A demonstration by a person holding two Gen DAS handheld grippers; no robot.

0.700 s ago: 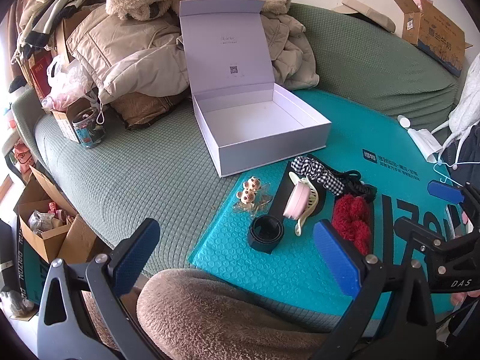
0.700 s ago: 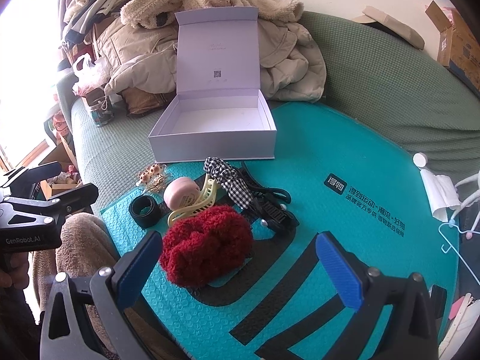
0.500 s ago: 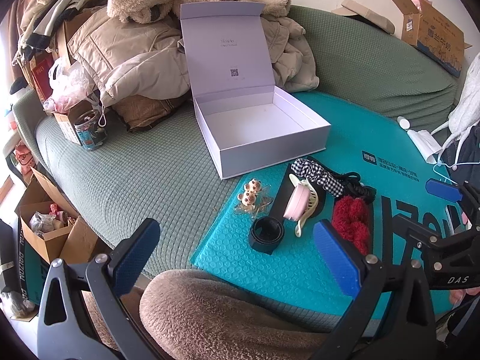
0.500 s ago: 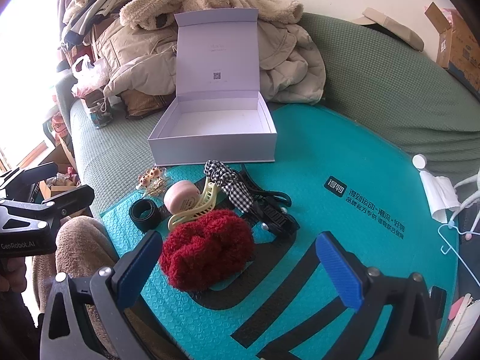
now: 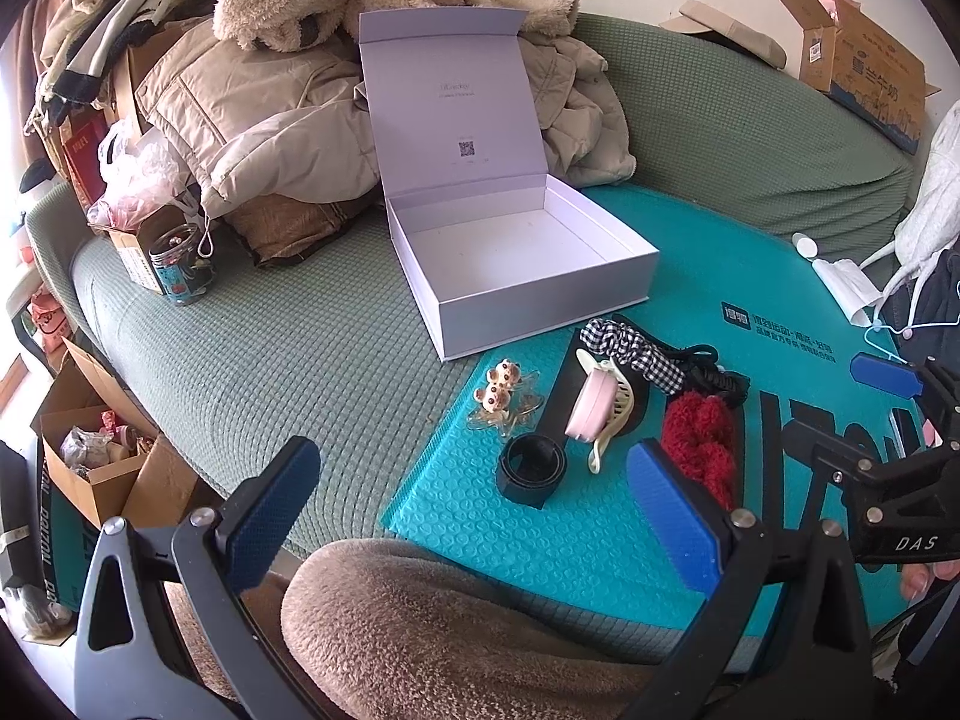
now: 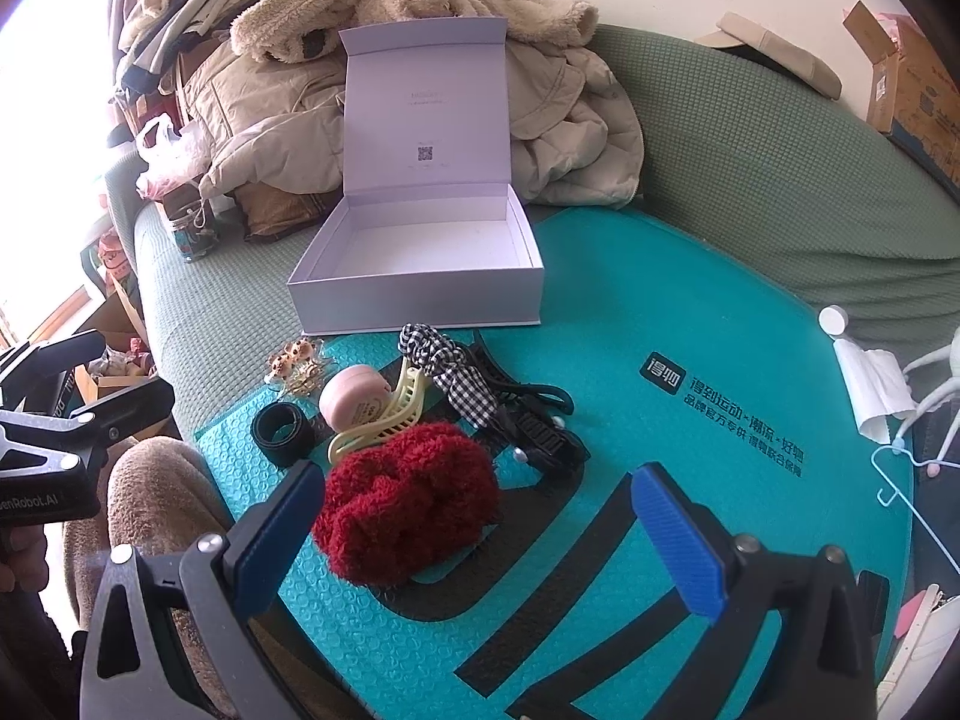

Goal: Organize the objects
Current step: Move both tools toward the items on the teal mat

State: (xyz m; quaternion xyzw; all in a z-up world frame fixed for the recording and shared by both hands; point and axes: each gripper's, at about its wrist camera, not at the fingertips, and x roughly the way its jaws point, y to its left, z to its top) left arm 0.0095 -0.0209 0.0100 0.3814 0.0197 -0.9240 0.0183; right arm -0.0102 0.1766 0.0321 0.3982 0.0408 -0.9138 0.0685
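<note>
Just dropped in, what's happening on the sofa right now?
A person holds a gripper in each hand over a teal mat on a green sofa. Both the left gripper and the right gripper are open and empty. Hair accessories sit in a cluster on the mat: a red scrunchie, a checked bow, a pink case, a cream claw clip and a black band. The white box behind them stands open, with nothing visible inside it.
</note>
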